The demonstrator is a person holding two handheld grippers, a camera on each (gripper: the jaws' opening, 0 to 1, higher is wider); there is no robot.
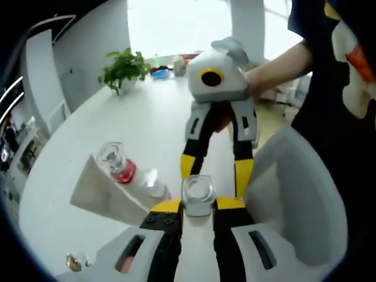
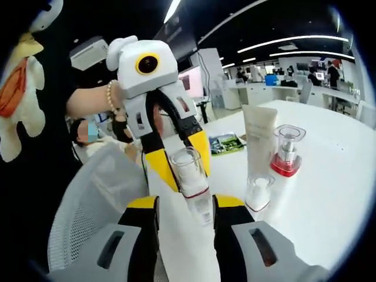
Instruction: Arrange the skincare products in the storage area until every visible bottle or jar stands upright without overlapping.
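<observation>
Bottle (image 1: 198, 197), one, between both grippers; three products on table (image 1: 153, 117)

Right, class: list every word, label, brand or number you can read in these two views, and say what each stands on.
None can be read.
White tube: no print can be made out.
Clear bottle held between both grippers: its label is too blurred to read.
Green booklet: print too small.
Red-based bottle: no text shows.
</observation>
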